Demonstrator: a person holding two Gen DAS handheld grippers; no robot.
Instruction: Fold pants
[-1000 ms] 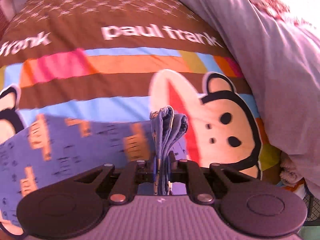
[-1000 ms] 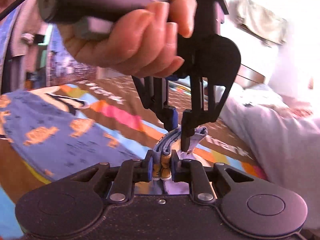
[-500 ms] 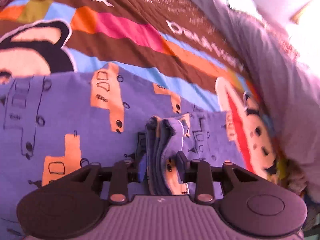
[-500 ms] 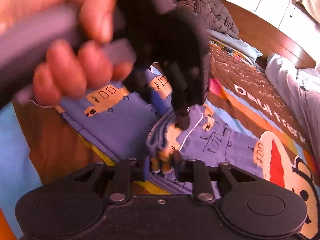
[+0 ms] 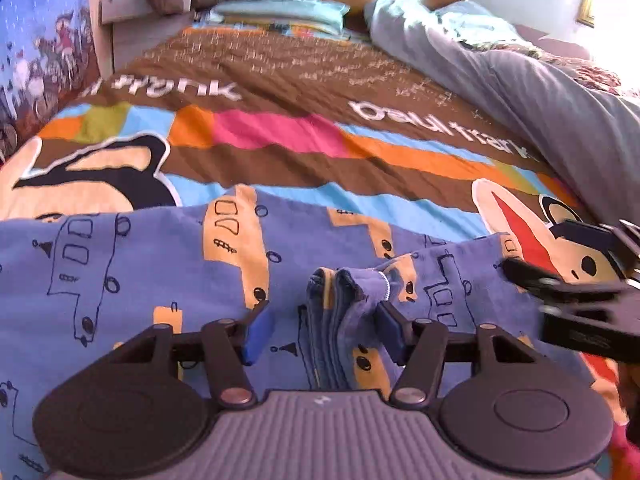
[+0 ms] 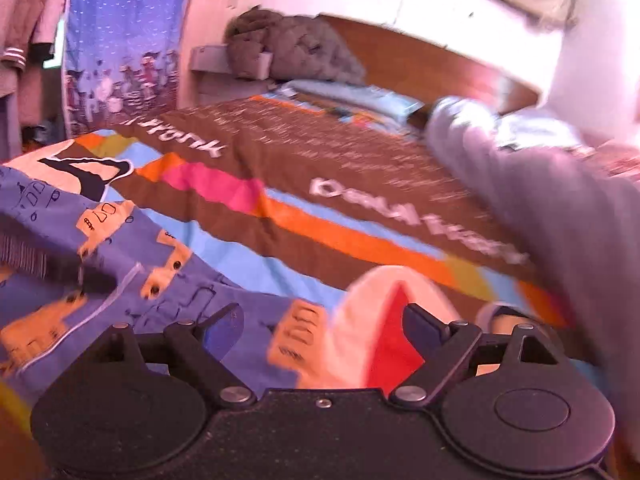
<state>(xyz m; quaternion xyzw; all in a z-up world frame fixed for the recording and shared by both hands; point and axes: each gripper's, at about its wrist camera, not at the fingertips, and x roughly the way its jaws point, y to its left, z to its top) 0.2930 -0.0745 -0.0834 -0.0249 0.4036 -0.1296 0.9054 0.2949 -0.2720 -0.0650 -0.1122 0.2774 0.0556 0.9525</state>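
The blue pants (image 5: 132, 264) with orange vehicle prints lie spread on the bedspread, one end folded back over the rest. My left gripper (image 5: 322, 330) is open; the bunched folded edge (image 5: 340, 300) of the pants stands loose between its jaws, leaning on the right one. My right gripper (image 6: 324, 330) is open and empty, just above the right edge of the pants (image 6: 168, 280). It also shows at the right edge of the left wrist view (image 5: 576, 300).
The bed has a brown, striped cartoon-print bedspread (image 5: 280, 92). A grey blanket (image 5: 540, 92) lies along its right side. Pillows (image 5: 280, 12) and a wooden headboard (image 6: 420, 64) are at the far end. A blue curtain (image 6: 124, 40) hangs at the left.
Both grippers carried the pinched pants edge over, lowered it onto the spread pants and opened. The right gripper has moved off to the right, empty.
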